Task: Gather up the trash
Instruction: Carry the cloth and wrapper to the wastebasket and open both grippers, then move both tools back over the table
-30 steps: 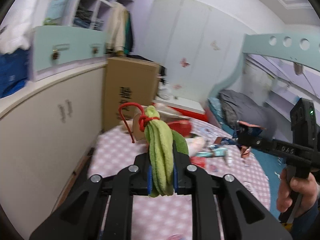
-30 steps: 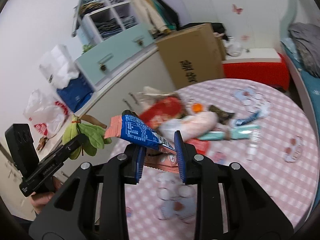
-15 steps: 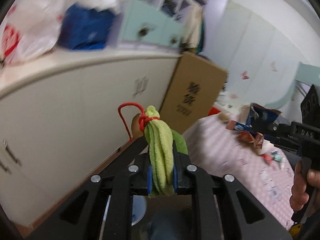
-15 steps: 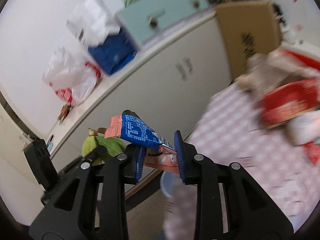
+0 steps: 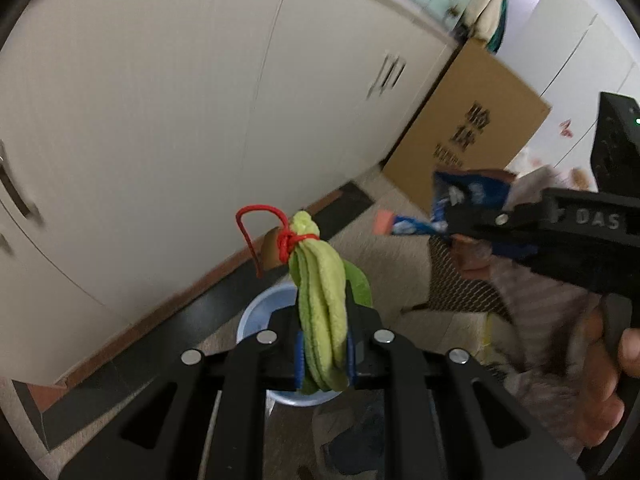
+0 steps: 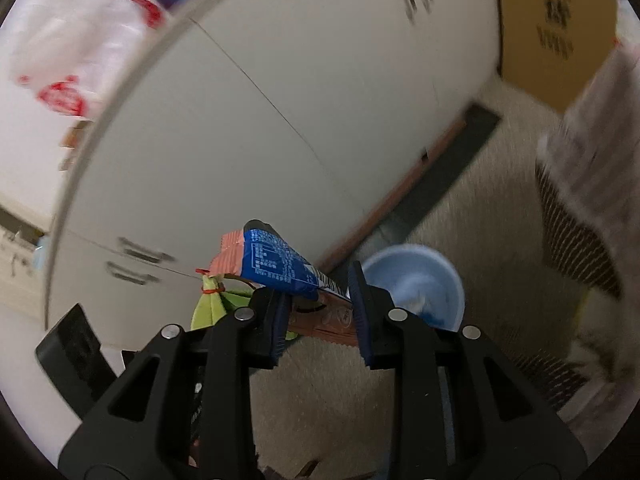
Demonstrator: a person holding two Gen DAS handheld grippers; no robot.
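The left gripper [image 5: 323,354] is clamped narrow on a bundle of soft green leaves [image 5: 320,300], tied at the top with a thin red band [image 5: 294,239] and standing upright between the blue pads. Below it on the floor sits a round pale-blue bin [image 5: 256,316]. The right gripper [image 6: 319,318] pinches a crinkled blue and orange wrapper [image 6: 276,264] held slantwise, with the bin [image 6: 416,288] just beyond its right finger. Smooth white cabinet doors [image 5: 180,120] and a cardboard box [image 5: 472,132] stand behind.
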